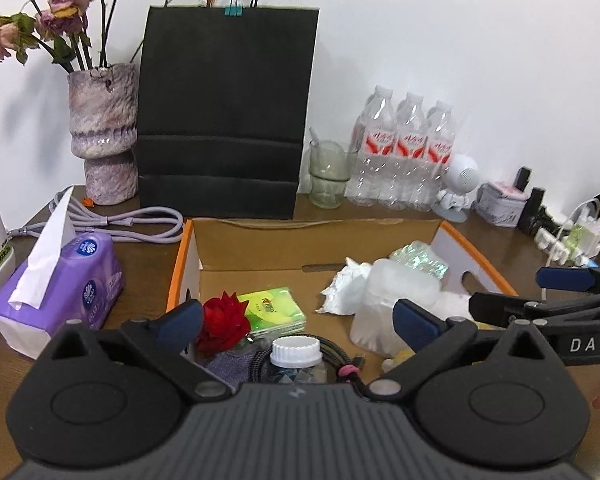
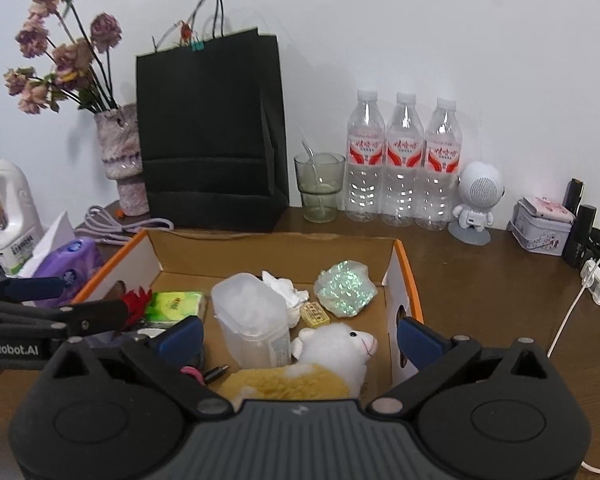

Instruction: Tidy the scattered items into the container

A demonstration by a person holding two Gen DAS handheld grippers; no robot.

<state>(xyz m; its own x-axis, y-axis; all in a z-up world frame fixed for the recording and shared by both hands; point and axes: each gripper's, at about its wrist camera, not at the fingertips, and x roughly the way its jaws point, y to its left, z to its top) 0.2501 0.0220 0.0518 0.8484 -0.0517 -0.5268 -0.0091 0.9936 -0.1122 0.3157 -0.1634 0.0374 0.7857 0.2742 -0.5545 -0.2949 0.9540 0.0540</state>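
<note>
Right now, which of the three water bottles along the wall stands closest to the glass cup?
The leftmost water bottle, directly right of the glass cup. The middle bottle and the rightmost bottle, beside the white robot figurine, stand farther along.

Home desk, dried flowers in vase [image 2: 122,156], tissue pack [image 1: 60,288], water bottles [image 2: 404,160]

I hold my left gripper [image 1: 298,322] and my right gripper [image 2: 300,334] side by side, both level and pointing forward, each with its blue-padded fingers [image 1: 180,322] spread wide apart, gripping nothing.
</note>
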